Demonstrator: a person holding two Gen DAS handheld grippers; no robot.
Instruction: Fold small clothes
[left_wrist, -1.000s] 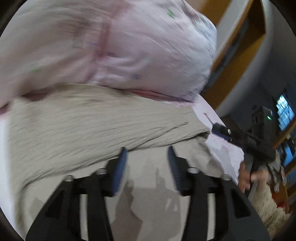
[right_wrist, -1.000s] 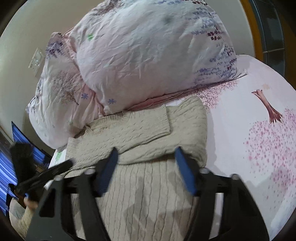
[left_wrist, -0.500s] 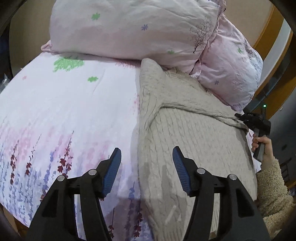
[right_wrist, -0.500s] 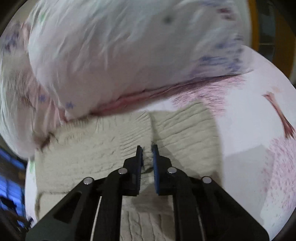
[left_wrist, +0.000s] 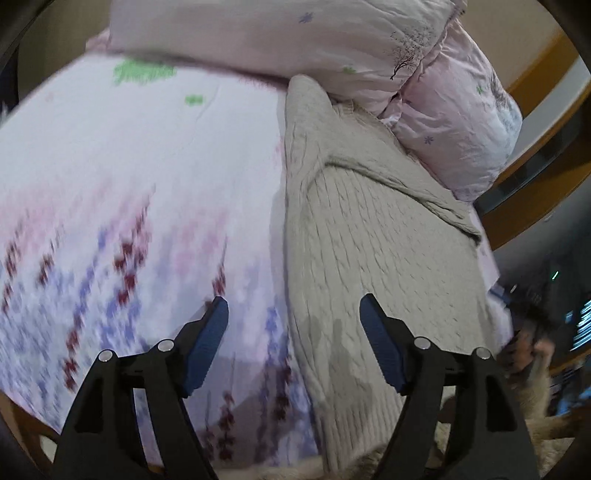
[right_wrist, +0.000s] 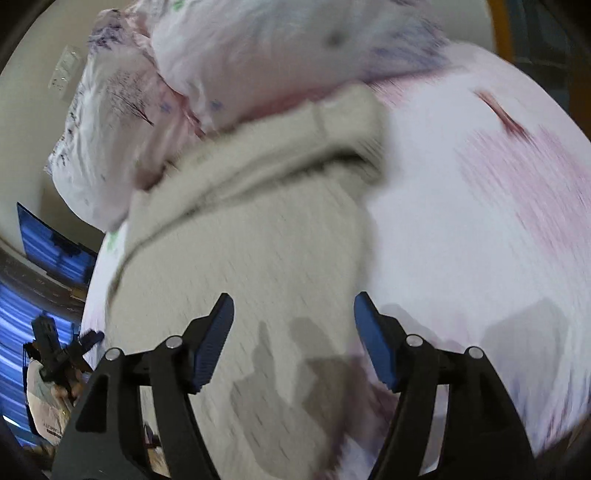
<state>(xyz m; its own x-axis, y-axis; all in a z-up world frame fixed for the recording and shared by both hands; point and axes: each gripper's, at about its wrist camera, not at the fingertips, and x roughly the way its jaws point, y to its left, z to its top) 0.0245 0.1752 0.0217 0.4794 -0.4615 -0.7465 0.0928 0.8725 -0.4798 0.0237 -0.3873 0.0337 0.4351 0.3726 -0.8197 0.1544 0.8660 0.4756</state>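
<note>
A beige cable-knit sweater (left_wrist: 369, 236) lies flat on the flowered bed sheet (left_wrist: 140, 184), its sleeves folded across the upper part near the pillows. My left gripper (left_wrist: 293, 332) is open and empty, hovering over the sweater's left edge near the hem. In the right wrist view the sweater (right_wrist: 258, 266) fills the middle, blurred. My right gripper (right_wrist: 293, 328) is open and empty above the sweater's right side, its right finger over the sheet (right_wrist: 480, 240).
Two pink flowered pillows (left_wrist: 332, 40) lie at the head of the bed, touching the sweater's top; they also show in the right wrist view (right_wrist: 258, 55). A wooden bed frame (left_wrist: 535, 184) runs on the right. A lit screen (right_wrist: 51, 251) stands at the left.
My right gripper was shut on the folded sleeve half a second ago; it has opened and pulled back toward the hem. My left gripper stays open and has shifted slightly lower.
</note>
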